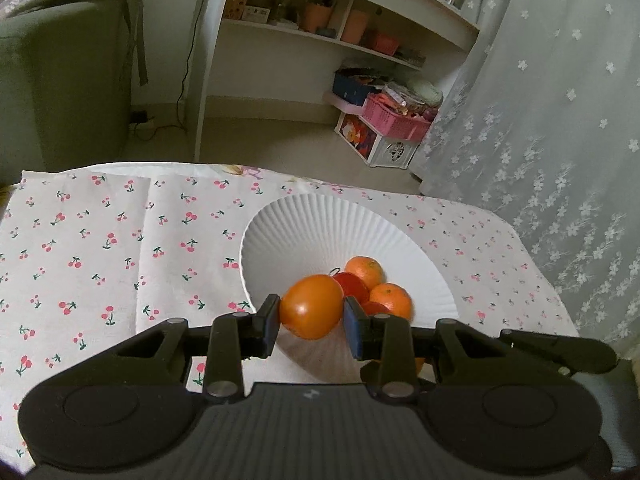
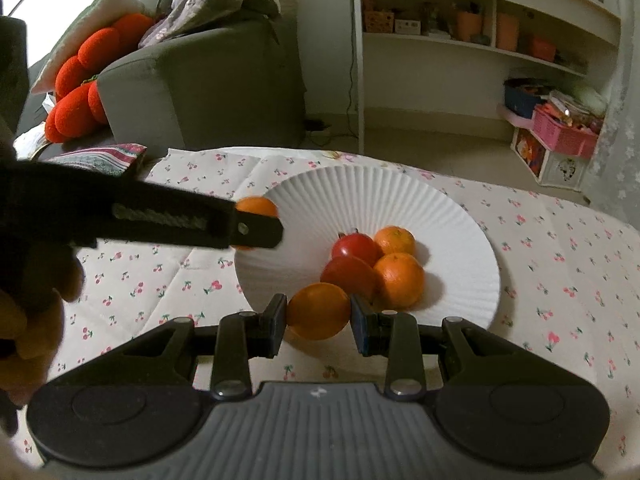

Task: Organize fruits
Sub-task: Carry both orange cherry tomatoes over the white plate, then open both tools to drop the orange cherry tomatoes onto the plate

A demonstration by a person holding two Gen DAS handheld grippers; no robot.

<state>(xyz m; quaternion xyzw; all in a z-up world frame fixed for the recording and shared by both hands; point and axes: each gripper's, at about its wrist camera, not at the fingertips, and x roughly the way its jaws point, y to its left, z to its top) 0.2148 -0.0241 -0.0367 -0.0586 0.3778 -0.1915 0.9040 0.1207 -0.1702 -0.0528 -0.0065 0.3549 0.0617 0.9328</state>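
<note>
My left gripper (image 1: pixel 312 307) is shut on an orange fruit (image 1: pixel 311 320), held over the near left rim of a white ribbed plate (image 1: pixel 304 228). Two oranges (image 1: pixel 365 271) and red tomatoes (image 1: pixel 352 286) lie together in the plate. In the right wrist view, my right gripper (image 2: pixel 319 307) is shut on another orange (image 2: pixel 318 316) above the plate's (image 2: pixel 360 196) near rim. Behind it lie two tomatoes (image 2: pixel 354 246) and two oranges (image 2: pixel 400 280). The left gripper (image 2: pixel 260 232) reaches in from the left with its fruit (image 2: pixel 256 205) partly hidden.
A cherry-print cloth (image 1: pixel 100 248) covers the table, whose far edge is close behind the plate. A grey sofa (image 2: pixel 208 80) stands at the back left, a white shelf (image 1: pixel 320 32) and pink basket (image 1: pixel 394 118) beyond, a curtain (image 1: pixel 560 100) at the right. A hand (image 2: pixel 36 312) holds the left gripper.
</note>
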